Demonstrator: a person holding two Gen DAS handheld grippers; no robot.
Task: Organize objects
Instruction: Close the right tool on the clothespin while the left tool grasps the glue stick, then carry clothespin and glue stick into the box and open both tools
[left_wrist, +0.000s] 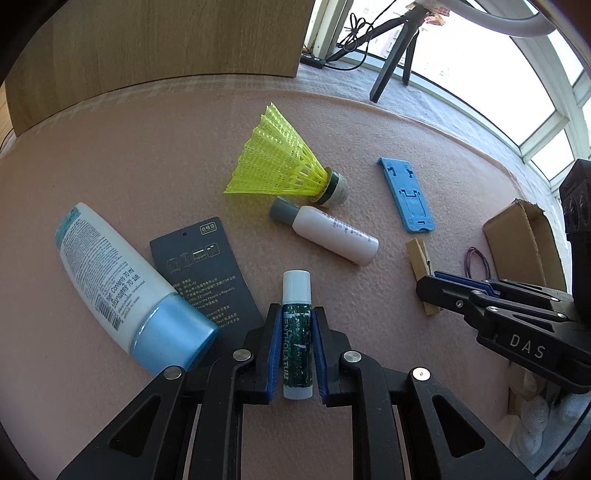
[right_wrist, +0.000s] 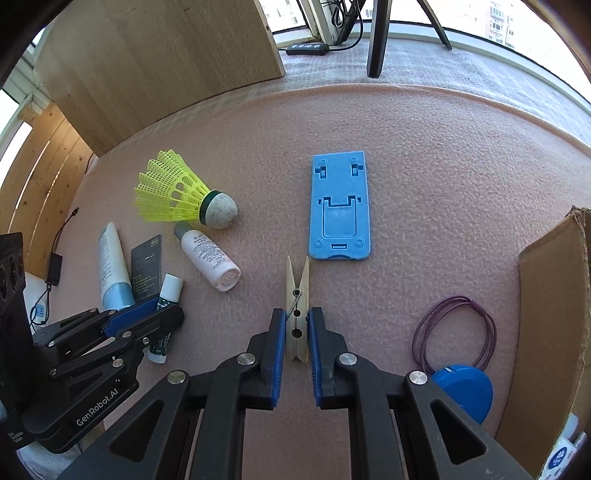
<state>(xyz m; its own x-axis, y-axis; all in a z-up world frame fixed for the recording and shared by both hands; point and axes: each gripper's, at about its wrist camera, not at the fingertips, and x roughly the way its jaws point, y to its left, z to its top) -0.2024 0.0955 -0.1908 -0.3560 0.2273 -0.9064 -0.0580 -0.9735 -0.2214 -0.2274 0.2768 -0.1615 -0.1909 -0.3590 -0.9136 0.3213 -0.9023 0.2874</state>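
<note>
A green lip balm stick (left_wrist: 295, 332) with a white cap lies on the pink mat (left_wrist: 147, 166). My left gripper (left_wrist: 296, 309) is shut on it, blue pads pressing both sides of its body. From the right wrist view the same stick (right_wrist: 170, 288) pokes out past the left gripper (right_wrist: 162, 312). A wooden clothespin (right_wrist: 297, 280) lies on the mat pointing away, and my right gripper (right_wrist: 297, 314) is shut on its spring end. In the left wrist view the right gripper (left_wrist: 428, 291) covers the near end of the clothespin (left_wrist: 417, 254).
On the mat lie a yellow shuttlecock (right_wrist: 173, 192), a small white bottle (right_wrist: 210, 258), a white tube with a blue cap (left_wrist: 110, 280), a dark card (left_wrist: 207, 269) and a blue phone stand (right_wrist: 340, 210). A purple elastic band (right_wrist: 454, 332), a blue round case (right_wrist: 469, 387) and a cardboard box (right_wrist: 554, 314) are at the right.
</note>
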